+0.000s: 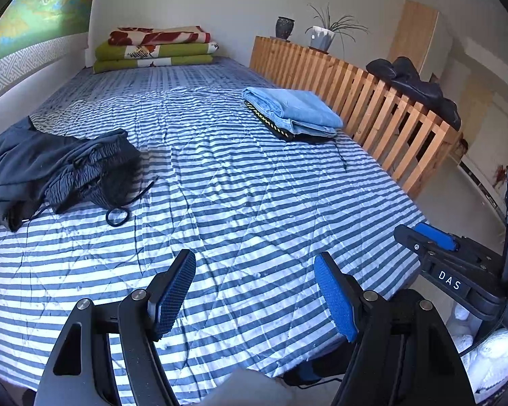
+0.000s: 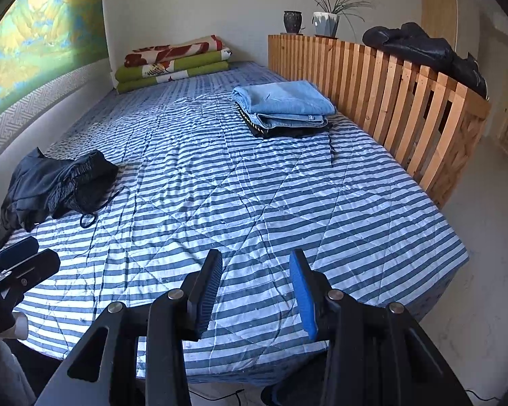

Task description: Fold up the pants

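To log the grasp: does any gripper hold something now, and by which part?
Nothing is held. The left gripper and right gripper are open over the bed; the dark pants lie untouched.

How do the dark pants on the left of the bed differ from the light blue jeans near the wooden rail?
The dark pants lie crumpled in a loose heap; the light blue jeans are folded flat. The dark pants rest directly on the striped bedcover; the jeans top a small stack. Both lie on the bed, untouched.
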Demonstrator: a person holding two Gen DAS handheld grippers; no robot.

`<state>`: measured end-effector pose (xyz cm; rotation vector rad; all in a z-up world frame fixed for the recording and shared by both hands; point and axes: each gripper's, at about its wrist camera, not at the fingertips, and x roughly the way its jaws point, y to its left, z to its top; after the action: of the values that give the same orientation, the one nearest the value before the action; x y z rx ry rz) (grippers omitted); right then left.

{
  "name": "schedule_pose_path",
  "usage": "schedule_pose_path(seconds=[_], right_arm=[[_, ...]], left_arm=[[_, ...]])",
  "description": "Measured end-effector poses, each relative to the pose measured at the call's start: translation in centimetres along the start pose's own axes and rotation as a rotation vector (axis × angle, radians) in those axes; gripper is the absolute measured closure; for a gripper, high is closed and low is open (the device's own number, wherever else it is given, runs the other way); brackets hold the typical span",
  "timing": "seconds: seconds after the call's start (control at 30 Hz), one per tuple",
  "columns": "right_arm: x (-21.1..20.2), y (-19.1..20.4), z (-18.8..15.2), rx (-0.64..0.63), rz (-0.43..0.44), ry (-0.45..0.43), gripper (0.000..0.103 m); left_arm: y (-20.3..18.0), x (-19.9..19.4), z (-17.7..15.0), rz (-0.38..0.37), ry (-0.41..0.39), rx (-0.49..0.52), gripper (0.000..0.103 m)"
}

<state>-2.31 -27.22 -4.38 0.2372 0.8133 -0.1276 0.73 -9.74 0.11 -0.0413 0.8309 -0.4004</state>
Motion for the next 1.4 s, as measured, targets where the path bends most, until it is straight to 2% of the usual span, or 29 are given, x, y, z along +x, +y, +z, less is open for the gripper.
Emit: schedule_pose_path(seconds=[0.27,1.4], right_arm=[[-0.4,0.5,0.3,-0.005,-0.003,-0.018,0.065],[0.8,1.4,-0.1,-0.023,0.003,0.014,0.065]], left_arm=[[0.1,-0.7,-0.1,-0.009,-0.007,-0.005,0.026],[0.8,0.3,-0.3,-0.016,0.030,-0.022,0.023]])
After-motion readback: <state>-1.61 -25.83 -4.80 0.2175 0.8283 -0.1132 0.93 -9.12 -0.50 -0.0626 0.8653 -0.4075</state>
